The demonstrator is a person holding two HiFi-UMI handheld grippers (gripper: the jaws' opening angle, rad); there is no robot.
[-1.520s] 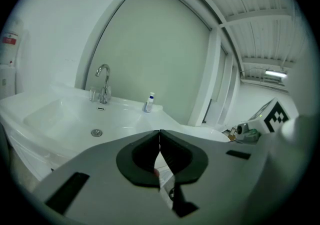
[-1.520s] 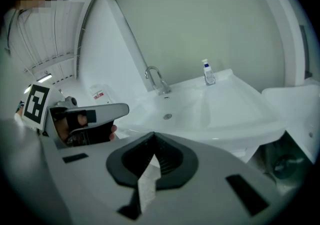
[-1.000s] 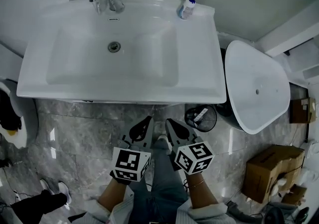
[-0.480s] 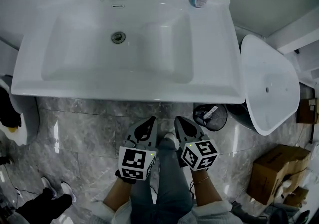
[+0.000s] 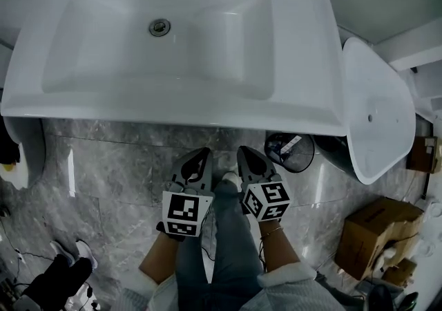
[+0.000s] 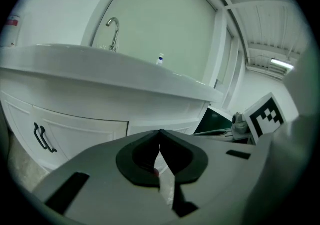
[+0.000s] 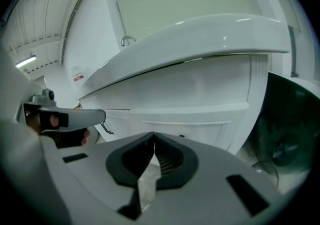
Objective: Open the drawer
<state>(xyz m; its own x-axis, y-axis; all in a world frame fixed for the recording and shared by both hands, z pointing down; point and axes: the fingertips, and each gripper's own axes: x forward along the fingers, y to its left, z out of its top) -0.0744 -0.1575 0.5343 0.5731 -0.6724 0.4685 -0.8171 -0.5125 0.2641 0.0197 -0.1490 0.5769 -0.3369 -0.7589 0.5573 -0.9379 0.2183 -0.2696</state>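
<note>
Left hand-held gripper [image 5: 199,157] and right hand-held gripper [image 5: 246,154], both closed and empty, near side of sink edge [image 5: 173,115], clear of it; drawer front [image 7: 185,96] seen only from gripper views.

Person and hand-held tools: left gripper [image 5: 201,154] and right gripper [image 5: 243,151], grey tapered shells with black ribbed inner pads; at 6 o'clock of each, a white cube printed with black square markers; pale sleeves [image 5: 163,280]; blue-grey trousers [image 5: 224,247]; thin bracelet [image 5: 273,231] on the right wrist.

Wht drawer [image 7: 200,130] shut, under sink [image 7: 200,34].
</note>
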